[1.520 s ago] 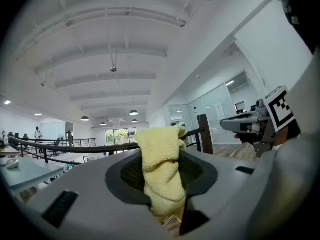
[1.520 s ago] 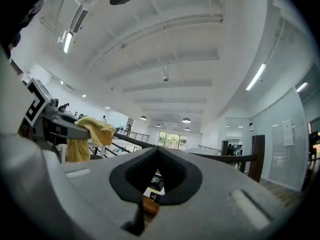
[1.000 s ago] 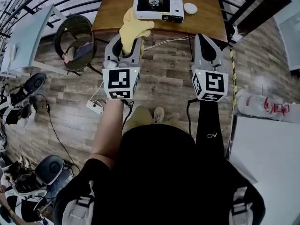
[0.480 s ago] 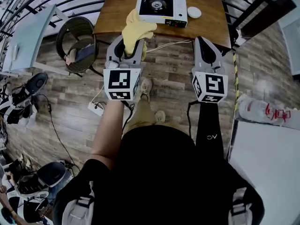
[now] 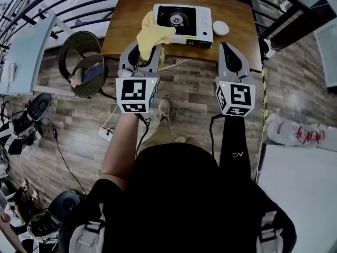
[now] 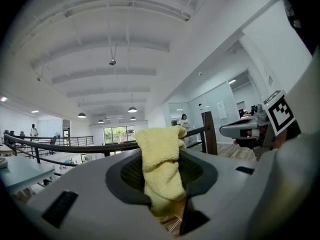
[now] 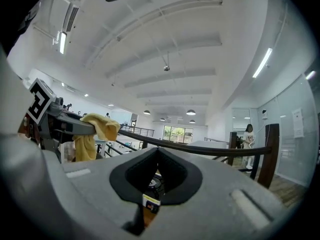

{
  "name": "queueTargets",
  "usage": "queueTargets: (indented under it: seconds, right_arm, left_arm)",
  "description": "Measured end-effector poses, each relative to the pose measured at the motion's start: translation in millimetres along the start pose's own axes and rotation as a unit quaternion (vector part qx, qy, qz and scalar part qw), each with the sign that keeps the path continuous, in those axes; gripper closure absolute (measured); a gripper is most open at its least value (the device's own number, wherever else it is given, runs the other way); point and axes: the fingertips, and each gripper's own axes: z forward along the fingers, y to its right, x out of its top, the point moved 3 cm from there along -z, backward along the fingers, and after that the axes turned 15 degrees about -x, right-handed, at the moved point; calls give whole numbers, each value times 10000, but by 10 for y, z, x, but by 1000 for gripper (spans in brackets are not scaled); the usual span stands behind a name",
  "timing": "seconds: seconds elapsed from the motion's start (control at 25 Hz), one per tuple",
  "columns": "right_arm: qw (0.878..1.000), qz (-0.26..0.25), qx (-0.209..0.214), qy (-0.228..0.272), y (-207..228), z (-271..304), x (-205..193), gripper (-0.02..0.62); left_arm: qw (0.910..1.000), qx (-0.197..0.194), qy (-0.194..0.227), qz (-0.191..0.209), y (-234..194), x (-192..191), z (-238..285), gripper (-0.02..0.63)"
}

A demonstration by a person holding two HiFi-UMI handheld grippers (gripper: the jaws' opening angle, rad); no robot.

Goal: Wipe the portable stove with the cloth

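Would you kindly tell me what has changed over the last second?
The person stepped toward the table, carrying both grippers forward; the cloth now overlaps the portable stove at its left edge in the head view. Unchanged: left gripper shut on the cloth, right gripper shut and empty.

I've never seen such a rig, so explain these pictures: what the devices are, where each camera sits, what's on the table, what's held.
No robot: a person holds a two-jaw claw in each hand. One picture comes from a camera on the person's head, looking down; the other two come from cameras riding on each claw, looking along its jaws. The left claw is shut on a yellow cloth. The right claw is shut and empty. Ahead, a wooden table carries a white portable stove and a small white round object beside it.
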Motion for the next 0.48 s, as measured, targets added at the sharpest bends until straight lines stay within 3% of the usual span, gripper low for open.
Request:
queueTargets:
  seconds: [0.48]
  right_arm:
    - [9995,59,-300,-86,-91,1291,84,596]
  left_arm:
    - [9995,-296,48,83,-989,88,921,465]
